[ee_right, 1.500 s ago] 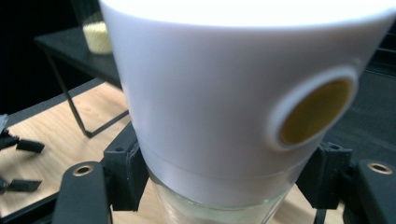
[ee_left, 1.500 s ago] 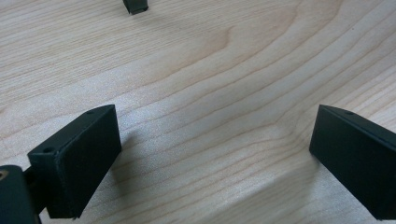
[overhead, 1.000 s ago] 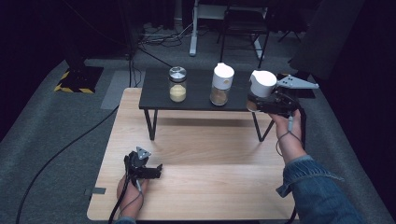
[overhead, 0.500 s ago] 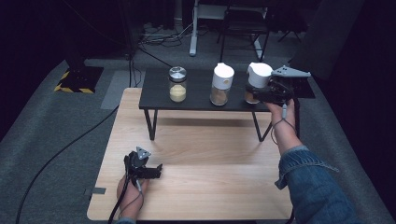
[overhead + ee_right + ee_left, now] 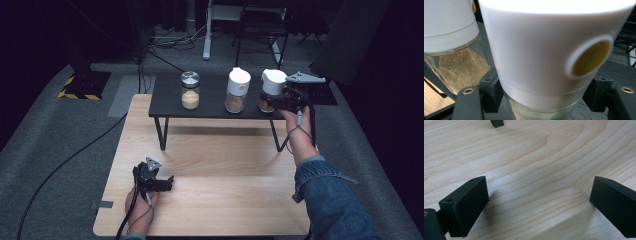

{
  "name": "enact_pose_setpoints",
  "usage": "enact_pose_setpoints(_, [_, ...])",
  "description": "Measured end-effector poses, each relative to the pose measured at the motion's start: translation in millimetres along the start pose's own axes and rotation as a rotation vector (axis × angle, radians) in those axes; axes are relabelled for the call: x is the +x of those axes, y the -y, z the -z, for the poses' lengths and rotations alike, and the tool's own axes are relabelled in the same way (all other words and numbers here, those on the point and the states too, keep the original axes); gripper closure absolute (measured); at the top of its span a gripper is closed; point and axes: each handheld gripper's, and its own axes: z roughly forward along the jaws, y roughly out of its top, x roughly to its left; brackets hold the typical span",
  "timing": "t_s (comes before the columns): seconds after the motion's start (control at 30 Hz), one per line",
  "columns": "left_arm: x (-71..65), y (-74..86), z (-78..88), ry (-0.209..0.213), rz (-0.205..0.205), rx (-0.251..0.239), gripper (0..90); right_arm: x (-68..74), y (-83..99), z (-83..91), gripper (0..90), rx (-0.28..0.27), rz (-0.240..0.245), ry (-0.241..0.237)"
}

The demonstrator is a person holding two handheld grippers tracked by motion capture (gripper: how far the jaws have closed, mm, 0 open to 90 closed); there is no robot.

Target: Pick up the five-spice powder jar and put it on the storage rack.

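A glass jar with a tall white cap (image 5: 273, 82) stands at the right end of the black shelf (image 5: 210, 108). My right gripper (image 5: 278, 103) is shut on this jar, one jaw pressed to each side of its glass body. In the right gripper view the jar (image 5: 544, 50) sits very close, with a round yellow hole in its cap; the right gripper (image 5: 544, 96) clamps it just below the cap. My left gripper (image 5: 168, 182) rests low on the wooden table (image 5: 230, 165), open with nothing in it. In its own view, the left gripper (image 5: 539, 205) has bare wood between the jaws.
A second white-capped jar (image 5: 237, 90) of brownish powder stands just left of the held one, also seen close by as the second jar (image 5: 451, 37). A metal-lidded glass jar (image 5: 190, 90) with yellow contents stands further left. Dark floor and cables surround the table.
My right gripper has carried the white-capped jar left and further away, over the shelf's right end and nearer the middle jar. The left gripper has stayed still.
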Motion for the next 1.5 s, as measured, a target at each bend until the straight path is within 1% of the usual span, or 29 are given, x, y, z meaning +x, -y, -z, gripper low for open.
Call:
enact_pose_setpoints(0.07, [0.0, 0.0, 0.0, 0.0, 0.0, 0.0, 2.1, -0.6, 0.5, -0.2, 29.3, -0.002, 0.005, -0.004])
enact_pose_setpoints(0.13, [0.0, 0.0, 0.0, 0.0, 0.0, 0.0, 2.0, -1.6, 3.1, -0.1, 23.7, -0.016, -0.004, -0.009])
enact_pose_setpoints(0.2, [0.0, 0.0, 0.0, 0.0, 0.0, 0.0, 2.0, -3.4, 2.6, -0.6, 19.6, -0.009, -0.017, -0.02])
enact_pose_setpoints(0.27, [-0.1, 0.0, 0.0, 0.0, 0.001, 0.0, 2.0, -2.0, 4.1, 0.3, 16.2, -0.013, -0.015, -0.014])
enact_pose_setpoints(0.33, [0.0, 0.0, 0.0, 0.0, 0.0, 0.0, 2.0, -2.5, 6.5, 2.1, 14.4, -0.022, -0.019, -0.021])
enact_pose_setpoints(0.5, [0.0, -0.1, 0.0, 0.0, 0.0, 0.0, 2.0, 0.2, 11.6, 9.6, 9.4, -0.042, 0.005, -0.022])
enact_pose_setpoints(0.6, [0.1, -0.1, -0.2, 0.003, 0.005, 0.001, 1.9, -0.1, 15.9, 16.3, 7.6, -0.057, 0.0, -0.031])
enact_pose_setpoints(0.7, [-0.1, 0.1, -0.3, 0.002, 0.007, -0.001, 1.9, 0.1, 20.9, 22.7, 6.2, -0.069, -0.002, -0.037])
enact_pose_setpoints(0.77, [0.1, -0.2, -0.2, 0.003, 0.004, 0.001, 2.0, 1.4, 23.8, 27.2, 5.7, -0.073, 0.009, -0.033])
enact_pose_setpoints(1.0, [0.2, -0.2, -0.2, 0.003, 0.004, 0.001, 2.0, 5.2, 37.1, 40.9, 5.4, -0.071, 0.024, -0.034])
enact_pose_setpoints(1.17, [0.1, -0.1, -0.2, 0.002, 0.005, 0.001, 2.0, 8.0, 49.5, 47.6, 5.4, -0.064, 0.03, -0.046])
enact_pose_setpoints(1.27, [-0.1, 0.1, -0.3, 0.0, 0.004, -0.001, 2.0, 12.0, 56.6, 51.5, 5.4, -0.052, 0.036, -0.038])
enact_pose_setpoints(1.5, [0.0, -0.2, -0.2, 0.001, 0.004, 0.001, 2.0, 16.5, 78.2, 59.7, 5.4, -0.037, 0.036, -0.039])
